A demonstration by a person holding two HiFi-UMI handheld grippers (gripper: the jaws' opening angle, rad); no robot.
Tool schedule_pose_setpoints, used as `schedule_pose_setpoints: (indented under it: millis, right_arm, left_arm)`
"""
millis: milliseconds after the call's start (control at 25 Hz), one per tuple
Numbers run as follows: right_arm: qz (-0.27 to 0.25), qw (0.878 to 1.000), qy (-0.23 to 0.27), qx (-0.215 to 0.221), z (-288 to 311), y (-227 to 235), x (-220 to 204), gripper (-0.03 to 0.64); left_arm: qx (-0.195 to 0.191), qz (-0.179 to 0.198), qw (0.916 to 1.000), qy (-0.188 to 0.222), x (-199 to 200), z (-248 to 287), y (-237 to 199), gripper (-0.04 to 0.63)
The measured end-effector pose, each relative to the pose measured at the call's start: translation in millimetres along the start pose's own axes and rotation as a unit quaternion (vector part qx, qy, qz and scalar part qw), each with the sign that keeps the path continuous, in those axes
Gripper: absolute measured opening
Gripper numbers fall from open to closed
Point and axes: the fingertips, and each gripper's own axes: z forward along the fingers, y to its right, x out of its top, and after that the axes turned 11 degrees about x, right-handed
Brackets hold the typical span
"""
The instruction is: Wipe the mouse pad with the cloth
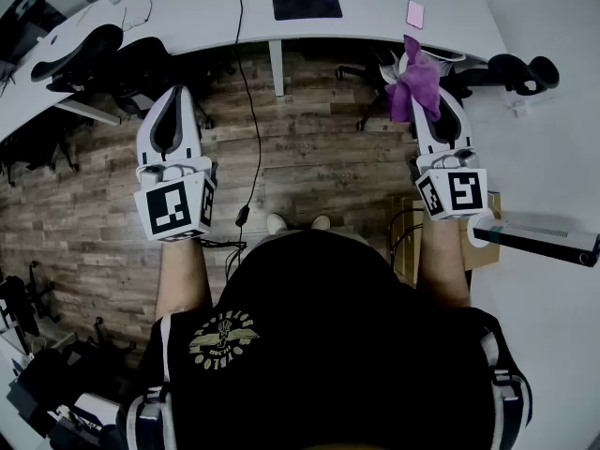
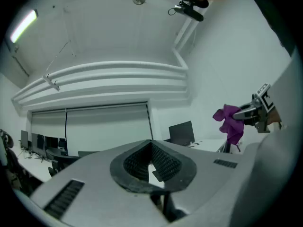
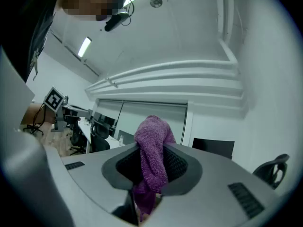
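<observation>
The black mouse pad [image 1: 307,1] lies on the white desk [image 1: 206,17] at the top of the head view, far ahead of both grippers. My right gripper [image 1: 411,61] is held up over the wooden floor and is shut on a purple cloth [image 1: 413,84]. The cloth bunches out above the jaws and hangs down between them [image 3: 152,164]. My left gripper [image 1: 174,94] is raised at the left, shut with nothing in it [image 2: 151,148]. In the left gripper view the cloth [image 2: 231,122] shows off to the right. Both gripper views point up at the ceiling.
A small pink item [image 1: 414,14] lies on the desk to the right of the pad. Office chairs [image 1: 94,59] stand under the desk on both sides. A black cable [image 1: 251,111] hangs down to the floor. A cardboard box [image 1: 405,242] sits by my right arm.
</observation>
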Motion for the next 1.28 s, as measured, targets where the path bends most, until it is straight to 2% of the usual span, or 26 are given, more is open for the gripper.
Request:
schedule_pose_setpoints:
  millis: [200, 320, 480, 560, 640, 720, 880, 1080, 1280]
  right_arm:
    - [0.012, 1.0, 0.009, 0.017, -24, 6, 0, 0.094]
    - [0.028, 0.999, 0.025, 0.022, -41, 16, 3, 0.095]
    - [0.033, 0.998, 0.046, 0.028, -55, 31, 5, 0.095]
    - [0.038, 0.998, 0.048, 0.028, -57, 38, -2, 0.095]
    - [0.042, 0.998, 0.041, 0.022, -57, 42, -11, 0.095]
    - [0.047, 0.998, 0.034, 0.015, -51, 45, -19, 0.095]
    - [0.06, 0.998, 0.019, 0.011, -24, 53, -34, 0.095]
    - [0.059, 0.998, 0.015, 0.009, 11, 70, -32, 0.095]
    - [0.065, 0.998, 0.013, 0.002, 41, 83, -36, 0.095]
  left_arm:
    - [-0.009, -0.023, 0.9997, -0.005, 9, -15, 31, 0.002]
    - [-0.005, -0.04, 0.9992, 0.005, 20, -25, 43, 0.002]
    - [0.022, -0.036, 0.9989, 0.019, 28, -34, 46, 0.002]
    - [0.035, -0.037, 0.9986, 0.017, 26, -36, 45, 0.002]
    - [0.041, -0.022, 0.9989, 0.007, 19, -34, 43, 0.002]
    - [0.043, -0.007, 0.999, 0.0, 11, -26, 40, 0.002]
    - [0.04, -0.009, 0.9991, -0.004, -1, -1, 34, 0.002]
    - [0.03, 0.005, 0.9995, -0.001, -9, 48, 30, 0.002]
    - [0.007, 0.003, 0.9999, 0.009, -11, 97, 35, 0.002]
